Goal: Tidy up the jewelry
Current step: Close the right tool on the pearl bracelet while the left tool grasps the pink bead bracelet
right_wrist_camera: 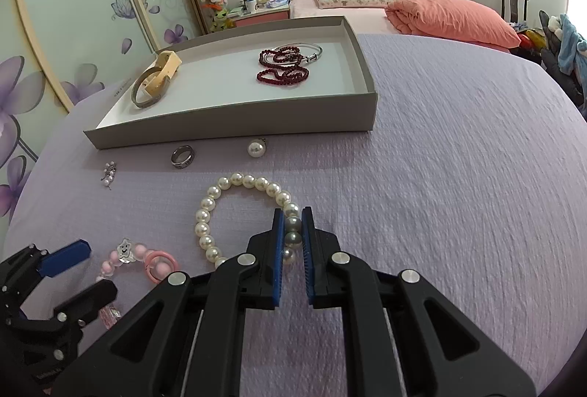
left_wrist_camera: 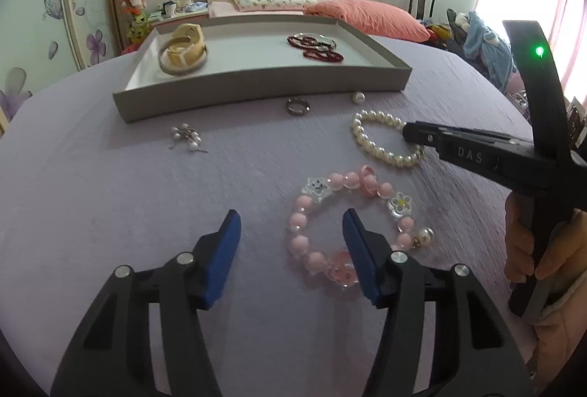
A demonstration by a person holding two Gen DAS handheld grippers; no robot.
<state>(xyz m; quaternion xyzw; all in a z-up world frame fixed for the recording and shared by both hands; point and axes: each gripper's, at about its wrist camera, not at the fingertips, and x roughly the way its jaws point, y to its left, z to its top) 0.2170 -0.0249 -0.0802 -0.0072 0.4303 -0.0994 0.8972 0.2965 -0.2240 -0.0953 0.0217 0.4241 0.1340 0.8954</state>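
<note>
A white pearl bracelet [right_wrist_camera: 220,210] lies on the lilac cloth; my right gripper [right_wrist_camera: 292,224] is shut on its right side, pearls pinched between the blue pads. It also shows in the left wrist view [left_wrist_camera: 370,136], with the right gripper [left_wrist_camera: 412,136] reaching in from the right. My left gripper [left_wrist_camera: 291,224] is open, low over a pink bead bracelet [left_wrist_camera: 315,213] with star and flower charms; its right finger [left_wrist_camera: 357,243] sits inside the loop. A pink ring [left_wrist_camera: 368,178] rests on that bracelet.
A grey tray [left_wrist_camera: 256,88] holds a gold bangle with a watch [left_wrist_camera: 183,52], dark red beads [left_wrist_camera: 315,48] and a silver bangle. In front of it lie a silver ring [left_wrist_camera: 297,105], a loose pearl [left_wrist_camera: 357,98] and a pearl brooch [left_wrist_camera: 187,138]. A bed stands behind.
</note>
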